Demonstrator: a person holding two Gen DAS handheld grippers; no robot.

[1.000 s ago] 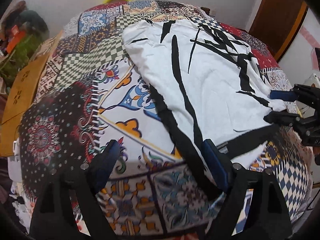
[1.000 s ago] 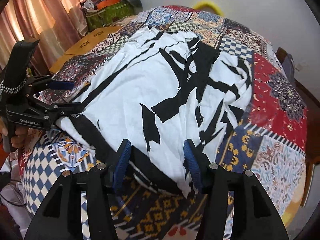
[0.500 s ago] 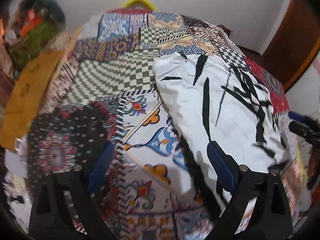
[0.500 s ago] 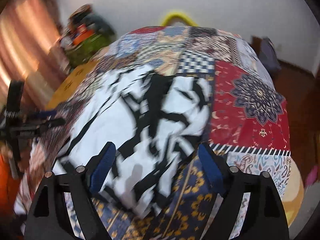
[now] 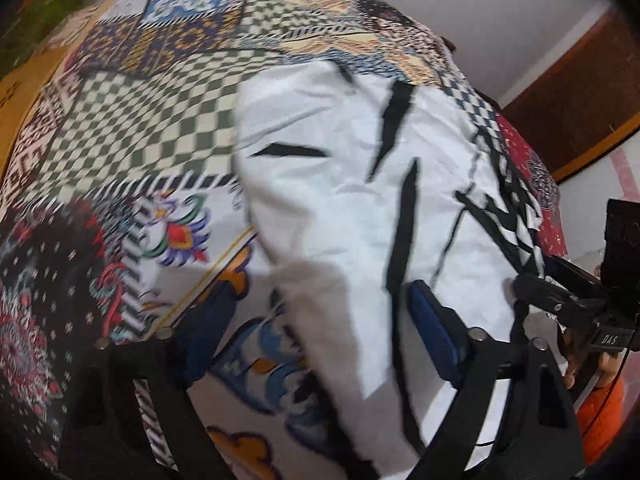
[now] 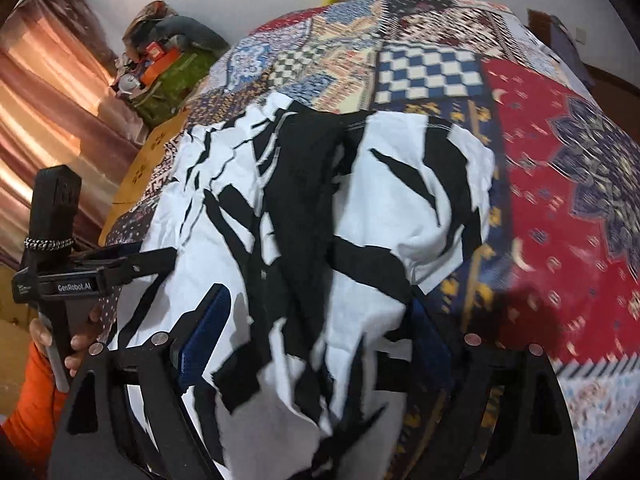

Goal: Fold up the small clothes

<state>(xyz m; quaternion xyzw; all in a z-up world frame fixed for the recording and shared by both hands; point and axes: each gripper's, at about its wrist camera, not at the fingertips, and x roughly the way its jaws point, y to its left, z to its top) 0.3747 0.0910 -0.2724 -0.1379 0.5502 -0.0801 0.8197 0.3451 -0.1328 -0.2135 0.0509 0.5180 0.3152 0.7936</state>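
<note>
lying spread on a patchwork bedspread (image 5: 152,128): white shirt (image 5: 344,208) with black streaks, collar end toward the far edge, near hem bunched and blurred close to both cameras. left claw (image 5: 316,328) spread wide, blue pads (image 5: 434,336) well apart, nothing clamped; right-hand pad over the shirt's near edge, left-hand pad over bare bedspread. right claw (image 6: 312,344) likewise wide open, rumpled shirt (image 6: 320,208) cloth filling the gap between its pads (image 6: 204,340), contact not determinable through blur. right claw also seen from the left wrist view at the shirt's right side. curtain (image 6: 52,92) and cluttered green bag (image 6: 172,76) beyond the bed's left side; wooden door (image 5: 576,96) at right.
</note>
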